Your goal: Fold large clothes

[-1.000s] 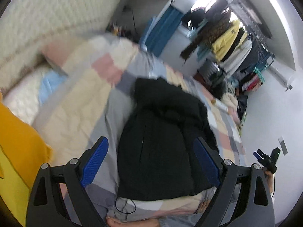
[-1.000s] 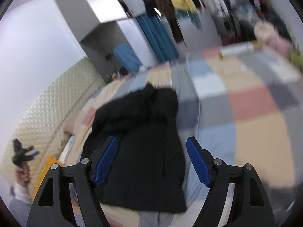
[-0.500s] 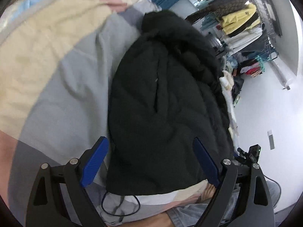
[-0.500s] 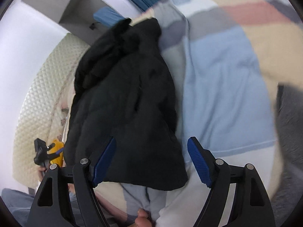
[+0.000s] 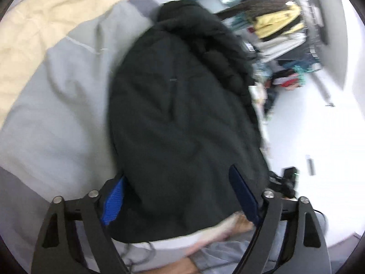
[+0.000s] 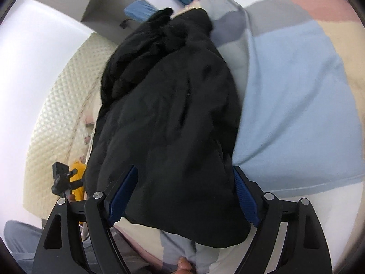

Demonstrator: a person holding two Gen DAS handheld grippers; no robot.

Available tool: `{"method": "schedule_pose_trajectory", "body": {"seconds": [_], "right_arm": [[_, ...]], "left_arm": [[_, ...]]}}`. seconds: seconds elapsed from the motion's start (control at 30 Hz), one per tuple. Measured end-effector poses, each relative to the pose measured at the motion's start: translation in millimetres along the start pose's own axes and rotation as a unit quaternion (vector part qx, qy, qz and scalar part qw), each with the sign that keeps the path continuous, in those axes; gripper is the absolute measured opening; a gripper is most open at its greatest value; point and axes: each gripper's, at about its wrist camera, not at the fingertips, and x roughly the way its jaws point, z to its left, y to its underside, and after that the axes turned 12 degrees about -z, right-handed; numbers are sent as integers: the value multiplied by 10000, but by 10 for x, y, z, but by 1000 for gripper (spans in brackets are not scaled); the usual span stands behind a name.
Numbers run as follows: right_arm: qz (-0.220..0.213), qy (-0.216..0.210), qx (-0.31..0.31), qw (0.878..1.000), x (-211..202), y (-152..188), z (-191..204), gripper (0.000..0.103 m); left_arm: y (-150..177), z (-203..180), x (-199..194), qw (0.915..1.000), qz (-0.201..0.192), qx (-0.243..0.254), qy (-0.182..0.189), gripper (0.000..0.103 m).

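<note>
A bulky black padded jacket [image 5: 182, 123] lies lengthwise on the bed, spread over a patchwork blanket of grey, cream, pink and pale blue squares [image 5: 57, 105]. Its hem end is nearest the person, close to the bed's edge, and its bunched collar end points away toward the far side of the room [image 6: 159, 29].

The left gripper [image 5: 180, 198] hangs low over the hem with its blue-padded fingers [image 5: 114, 199] spread wide, one on each side of the jacket's near end; nothing is pinched between them. The left finger sits at the jacket's left edge, just above the grey blanket, though whether it touches the cloth I cannot tell.

The right gripper [image 6: 184, 194] is likewise spread wide, straddling the jacket's hem, its blue pads [image 6: 245, 196] flanking the dark fabric without clamping it.

In the right wrist view, the other gripper shows small beside a cream quilted headboard [image 6: 59, 105], with something yellow [image 6: 77, 182] just behind it. In the blurred left wrist view, a rack of hanging clothes [image 5: 280, 27] stands beyond the bed against a white wall.
</note>
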Motion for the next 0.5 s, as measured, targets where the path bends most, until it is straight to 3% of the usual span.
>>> {"method": "schedule_pose_trajectory", "body": {"seconds": [0.17,0.4,0.5], "right_arm": [[-82,-315,-146,9994,-55,26,106,83],[373,267,-194,9988,290,114,-78,83],[557,179,-132,9982,380,163,-120,83]], "left_arm": [[-23,-130,-47,9997,-6,208,87,84],[15,176,294,9984,233,-114,-506,84],[92,261,353,9975,330,-236,-579,83]]}}
